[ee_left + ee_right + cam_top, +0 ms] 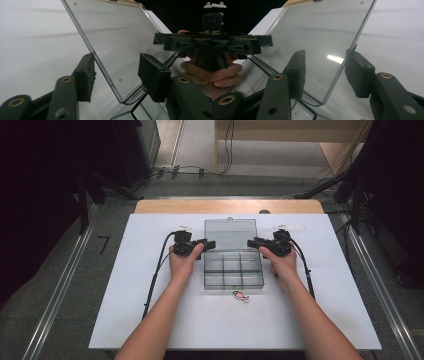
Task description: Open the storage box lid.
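Note:
A clear plastic compartment box stands in the middle of the white table, its lid swung up and back. My left gripper is at the lid's left edge and my right gripper at its right edge. In the left gripper view the lid runs between the jaws of the open left gripper, its edge close to the left pad. In the right gripper view the right gripper is open around the lid, whose edge meets the right pad.
A small fish sticker lies on the table just in front of the box. The opposite gripper shows beyond the lid in each gripper view. A wooden board edge lines the table's far side; metal rails flank it.

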`<move>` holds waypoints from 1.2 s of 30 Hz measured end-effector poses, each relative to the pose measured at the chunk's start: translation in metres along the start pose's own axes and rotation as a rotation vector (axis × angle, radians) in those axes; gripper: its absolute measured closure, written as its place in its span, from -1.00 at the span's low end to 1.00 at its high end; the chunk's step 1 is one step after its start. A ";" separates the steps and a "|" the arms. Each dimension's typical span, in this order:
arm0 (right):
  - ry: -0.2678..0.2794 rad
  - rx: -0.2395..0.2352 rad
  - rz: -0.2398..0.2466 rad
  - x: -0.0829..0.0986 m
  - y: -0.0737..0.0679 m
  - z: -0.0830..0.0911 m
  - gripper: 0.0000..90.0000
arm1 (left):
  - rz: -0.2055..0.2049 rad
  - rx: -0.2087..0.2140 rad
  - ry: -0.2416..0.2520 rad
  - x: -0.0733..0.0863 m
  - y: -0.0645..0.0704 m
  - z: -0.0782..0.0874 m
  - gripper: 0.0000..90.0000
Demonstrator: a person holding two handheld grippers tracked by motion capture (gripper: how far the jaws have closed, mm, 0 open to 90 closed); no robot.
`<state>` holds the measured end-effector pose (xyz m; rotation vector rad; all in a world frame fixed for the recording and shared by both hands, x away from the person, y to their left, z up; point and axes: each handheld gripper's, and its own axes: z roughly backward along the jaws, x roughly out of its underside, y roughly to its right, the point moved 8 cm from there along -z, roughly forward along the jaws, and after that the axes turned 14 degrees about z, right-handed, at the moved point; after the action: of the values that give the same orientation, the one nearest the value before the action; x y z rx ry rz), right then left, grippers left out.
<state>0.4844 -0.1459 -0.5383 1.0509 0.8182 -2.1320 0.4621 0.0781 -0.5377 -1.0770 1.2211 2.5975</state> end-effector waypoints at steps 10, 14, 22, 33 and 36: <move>-0.025 -0.022 -0.013 0.003 -0.001 0.000 -0.13 | -0.005 -0.014 -0.010 0.002 0.002 0.000 -0.31; -0.034 -0.007 -0.014 0.004 0.000 0.002 -0.31 | -0.015 0.006 0.008 -0.002 0.006 0.006 -0.36; -0.020 -0.018 0.096 -0.007 -0.019 0.013 -0.68 | -0.084 0.024 0.001 -0.001 0.020 0.015 -0.72; -0.009 -0.009 0.227 -0.006 -0.045 0.034 -0.82 | -0.157 0.069 0.001 0.009 0.032 0.032 -0.96; -0.013 -0.010 0.255 -0.003 -0.050 0.039 -0.91 | -0.177 0.073 0.003 0.011 0.036 0.036 -1.00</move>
<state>0.4310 -0.1430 -0.5043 1.0736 0.6499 -1.9163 0.4207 0.0767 -0.5058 -1.1201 1.1545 2.4021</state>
